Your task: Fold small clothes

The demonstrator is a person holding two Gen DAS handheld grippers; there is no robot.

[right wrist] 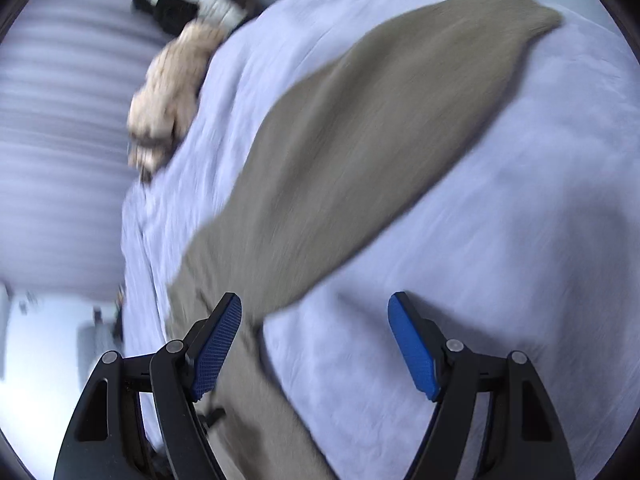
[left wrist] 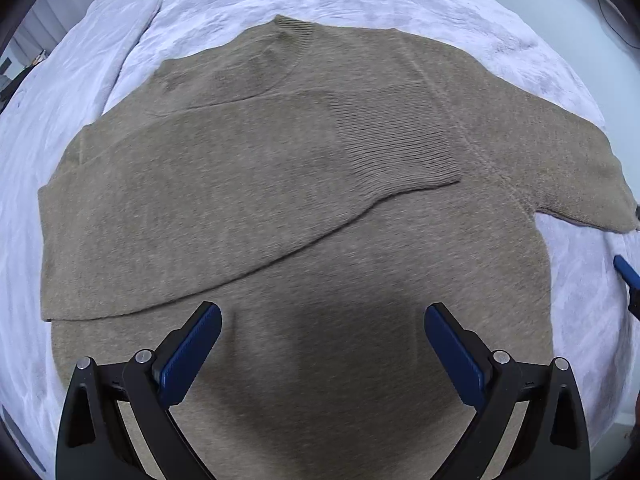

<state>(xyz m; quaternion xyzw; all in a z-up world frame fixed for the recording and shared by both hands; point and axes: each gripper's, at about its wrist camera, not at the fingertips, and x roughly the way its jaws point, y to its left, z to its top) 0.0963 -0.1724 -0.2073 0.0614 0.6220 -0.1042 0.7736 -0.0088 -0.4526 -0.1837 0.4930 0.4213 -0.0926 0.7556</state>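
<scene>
One sleeve (left wrist: 280, 168) of the sweater (left wrist: 320, 320) lay folded across; the other sleeve (right wrist: 380, 128) remained outstretched. Both grippers' fingers (left wrist: 192, 356) stood wide apart, empty.

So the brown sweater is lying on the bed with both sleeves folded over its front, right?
Not quite. In the left wrist view only one sleeve is folded over the brown sweater's front; the other sleeve lies stretched out to the side on the bed.
</scene>
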